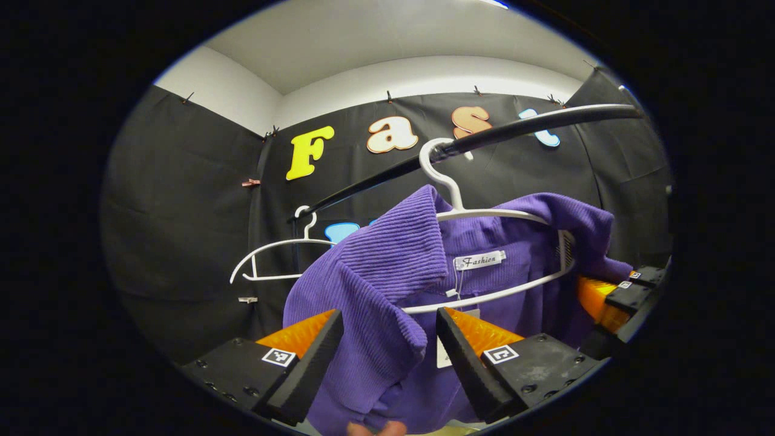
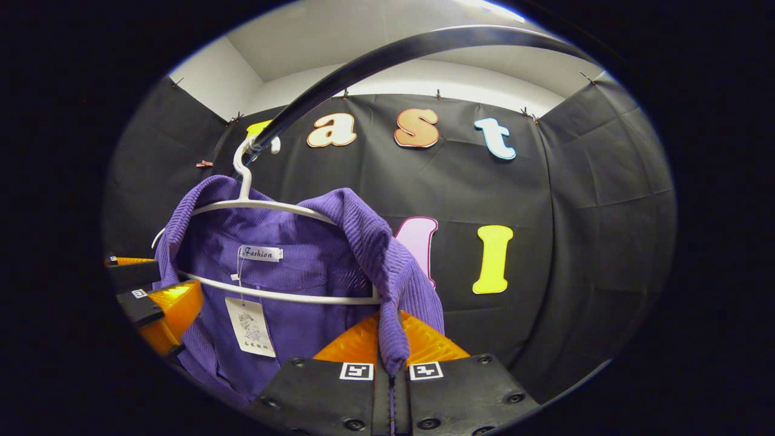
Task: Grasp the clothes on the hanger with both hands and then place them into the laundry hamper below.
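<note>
Purple garment (image 1: 387, 284) hangs on its white hanger (image 1: 484, 213) at frame centre; right gripper (image 2: 390, 363) pinches one collar edge, left gripper (image 1: 387, 351) is spread around the other, so pulling now risks dragging the hanger off the rail (image 1: 460, 145).

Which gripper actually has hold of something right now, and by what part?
The right gripper is shut on the purple garment, pinching its collar edge on that side. The left gripper is open, fingers either side of the other collar fold, not yet closed.
</note>
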The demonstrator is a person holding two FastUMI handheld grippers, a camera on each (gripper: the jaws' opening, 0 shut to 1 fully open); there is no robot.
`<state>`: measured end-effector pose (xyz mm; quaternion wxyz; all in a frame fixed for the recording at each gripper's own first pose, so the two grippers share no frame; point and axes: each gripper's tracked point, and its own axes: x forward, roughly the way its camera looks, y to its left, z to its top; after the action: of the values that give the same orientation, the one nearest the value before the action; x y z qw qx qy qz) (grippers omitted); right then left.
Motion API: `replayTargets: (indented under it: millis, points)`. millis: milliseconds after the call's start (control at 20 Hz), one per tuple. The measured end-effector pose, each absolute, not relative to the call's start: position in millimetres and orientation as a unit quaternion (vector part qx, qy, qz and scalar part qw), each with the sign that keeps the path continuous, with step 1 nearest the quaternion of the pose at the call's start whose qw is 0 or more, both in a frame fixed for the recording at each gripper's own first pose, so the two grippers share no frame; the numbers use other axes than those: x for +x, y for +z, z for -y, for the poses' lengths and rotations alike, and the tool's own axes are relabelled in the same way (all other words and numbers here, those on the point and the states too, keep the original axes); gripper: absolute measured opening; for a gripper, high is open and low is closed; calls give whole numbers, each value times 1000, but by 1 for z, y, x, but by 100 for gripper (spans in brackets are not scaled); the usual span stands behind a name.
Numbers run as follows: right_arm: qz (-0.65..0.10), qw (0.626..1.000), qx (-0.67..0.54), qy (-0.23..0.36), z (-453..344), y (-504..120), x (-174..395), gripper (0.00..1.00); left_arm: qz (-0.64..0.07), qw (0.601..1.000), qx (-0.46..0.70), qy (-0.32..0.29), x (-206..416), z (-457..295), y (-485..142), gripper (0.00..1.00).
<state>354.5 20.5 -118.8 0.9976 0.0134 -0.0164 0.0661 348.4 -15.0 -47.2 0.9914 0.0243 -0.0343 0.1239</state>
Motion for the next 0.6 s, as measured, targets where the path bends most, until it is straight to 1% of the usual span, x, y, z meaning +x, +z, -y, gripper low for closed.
replayTargets:
  millis: [50,150,200,300,400,500,600]
  points:
    - [18,998,10,65,-19,-121,357,5,37,990,28,133,352,11,-49,97]
    - [23,998,17,63,-16,-118,356,4,43,988,40,142,358,6,-49,85]
    - [27,997,18,64,-16,-116,357,4,46,987,50,147,360,2,-50,70]
    - [38,997,11,61,-12,-112,357,4,48,982,66,169,360,-11,-49,46]
    - [47,997,4,57,-6,-108,358,4,39,982,55,174,361,-22,-49,22]
    - [53,997,8,54,-1,-109,360,4,27,989,39,140,364,-16,-51,12]
    - [57,997,12,49,4,-107,361,4,9,992,43,117,362,-19,-57,12]
